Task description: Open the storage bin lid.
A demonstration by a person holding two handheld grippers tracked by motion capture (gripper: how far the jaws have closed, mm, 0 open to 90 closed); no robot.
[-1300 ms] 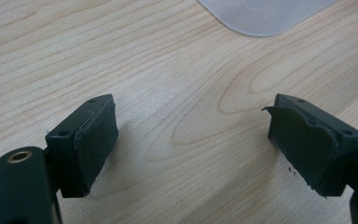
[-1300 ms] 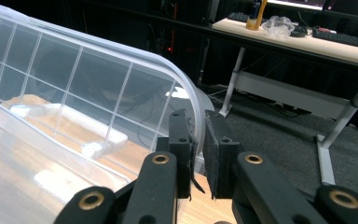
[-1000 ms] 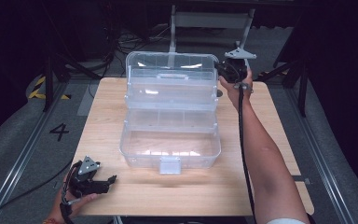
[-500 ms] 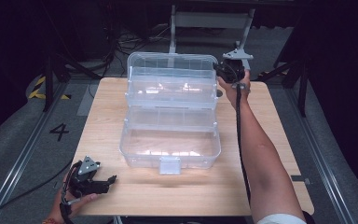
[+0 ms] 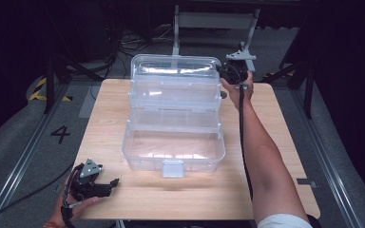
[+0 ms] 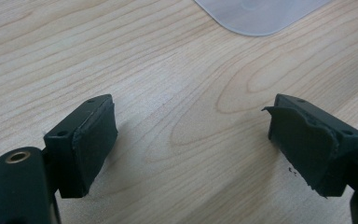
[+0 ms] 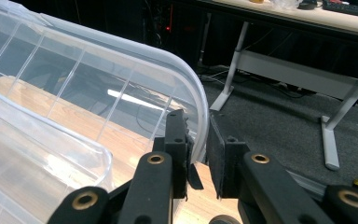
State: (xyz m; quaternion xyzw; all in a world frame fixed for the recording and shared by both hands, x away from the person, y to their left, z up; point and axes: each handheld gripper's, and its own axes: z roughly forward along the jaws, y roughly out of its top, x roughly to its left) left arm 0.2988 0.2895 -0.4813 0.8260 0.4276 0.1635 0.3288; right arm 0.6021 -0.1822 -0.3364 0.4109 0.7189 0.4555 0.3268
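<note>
A clear plastic tiered storage box [image 5: 173,118] stands open in the middle of the wooden table [image 5: 275,156], its lid [image 5: 175,66] raised at the back. My right gripper [image 5: 232,71] is at the lid's far right corner, shut on the lid's rim [image 7: 200,126], which runs between the two black pads. My left gripper [image 5: 95,183] rests low near the table's front left corner, jaws wide open over bare wood [image 6: 191,126] with nothing between them. A corner of the clear box [image 6: 261,14] shows ahead of it.
A white latch tab [image 5: 173,167] sticks out at the box's front. Beyond the table are dark floor, cables and a grey desk frame [image 7: 270,65]. A floor marking "4" [image 5: 60,134] lies to the left.
The right gripper and the lid's corner have shifted slightly; the lid stands a touch more upright. The left gripper has stayed put.
</note>
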